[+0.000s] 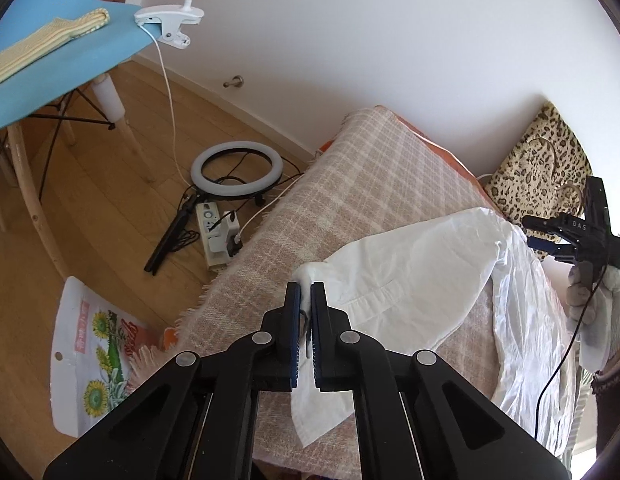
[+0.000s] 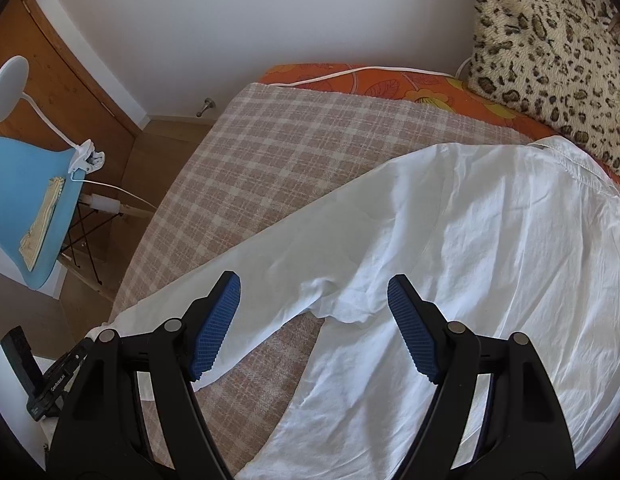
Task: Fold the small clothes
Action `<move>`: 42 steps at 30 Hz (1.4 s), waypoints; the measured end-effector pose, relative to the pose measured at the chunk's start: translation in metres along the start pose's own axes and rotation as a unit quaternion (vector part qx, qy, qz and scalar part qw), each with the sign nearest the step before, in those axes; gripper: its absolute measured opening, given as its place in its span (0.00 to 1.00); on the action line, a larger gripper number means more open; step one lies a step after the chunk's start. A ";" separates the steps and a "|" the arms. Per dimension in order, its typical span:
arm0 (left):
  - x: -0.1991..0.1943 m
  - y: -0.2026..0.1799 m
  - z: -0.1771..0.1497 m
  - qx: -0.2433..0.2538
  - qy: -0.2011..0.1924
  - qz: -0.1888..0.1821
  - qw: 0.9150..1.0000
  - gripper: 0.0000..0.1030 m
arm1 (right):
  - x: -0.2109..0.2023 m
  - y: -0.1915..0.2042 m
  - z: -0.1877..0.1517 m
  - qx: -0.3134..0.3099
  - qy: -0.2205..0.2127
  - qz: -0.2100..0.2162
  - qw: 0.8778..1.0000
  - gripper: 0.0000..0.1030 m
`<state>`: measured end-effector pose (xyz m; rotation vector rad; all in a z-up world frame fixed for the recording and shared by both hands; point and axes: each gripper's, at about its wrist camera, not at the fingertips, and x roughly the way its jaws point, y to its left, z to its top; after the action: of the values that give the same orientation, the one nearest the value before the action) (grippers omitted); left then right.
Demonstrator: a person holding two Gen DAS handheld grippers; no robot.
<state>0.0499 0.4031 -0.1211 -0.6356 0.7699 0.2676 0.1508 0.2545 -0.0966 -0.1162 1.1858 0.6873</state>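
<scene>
A white long-sleeved shirt lies spread on a plaid blanket over a bed. My left gripper is shut on the end of the shirt's sleeve, and a fold of white cloth shows between its blue pads. In the right wrist view the sleeve runs out to the lower left from the shirt's body. My right gripper stands open just above the cloth where sleeve and body meet, with nothing pinched. The left wrist view also shows the right gripper, held by a gloved hand.
A leopard-print cushion rests at the bed's far end against the wall. A blue chair on the left carries a folded striped cloth and a clip lamp. On the wooden floor lie a ring light, a power strip and a sunflower bag.
</scene>
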 end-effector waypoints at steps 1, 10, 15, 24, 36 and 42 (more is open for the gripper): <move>-0.007 -0.008 -0.001 0.006 -0.007 -0.014 1.000 0.03 | 0.005 0.001 0.004 0.002 0.003 -0.001 1.000 0.77; -0.047 -0.097 -0.032 0.115 -0.026 -0.126 0.985 0.03 | 0.067 0.016 0.034 0.020 0.054 -0.001 0.998 0.77; -0.064 -0.113 -0.048 0.135 -0.029 -0.168 0.976 0.03 | 0.100 0.029 0.038 0.018 0.081 -0.025 0.996 0.77; -0.075 -0.117 -0.066 0.161 -0.025 -0.185 0.969 0.03 | 0.117 0.034 0.048 0.010 0.091 -0.075 0.993 0.61; -0.078 -0.137 -0.077 0.190 -0.016 -0.217 0.957 0.03 | 0.074 -0.005 0.045 0.035 0.055 -0.041 0.997 0.02; -0.065 -0.164 -0.093 0.227 0.014 -0.231 0.946 0.03 | 0.031 -0.027 0.064 0.044 0.007 -0.036 0.998 0.01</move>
<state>0.0254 0.2176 -0.0537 -0.3629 0.6562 -0.3449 0.2236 0.2744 -0.1056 -0.0885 1.2185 0.5711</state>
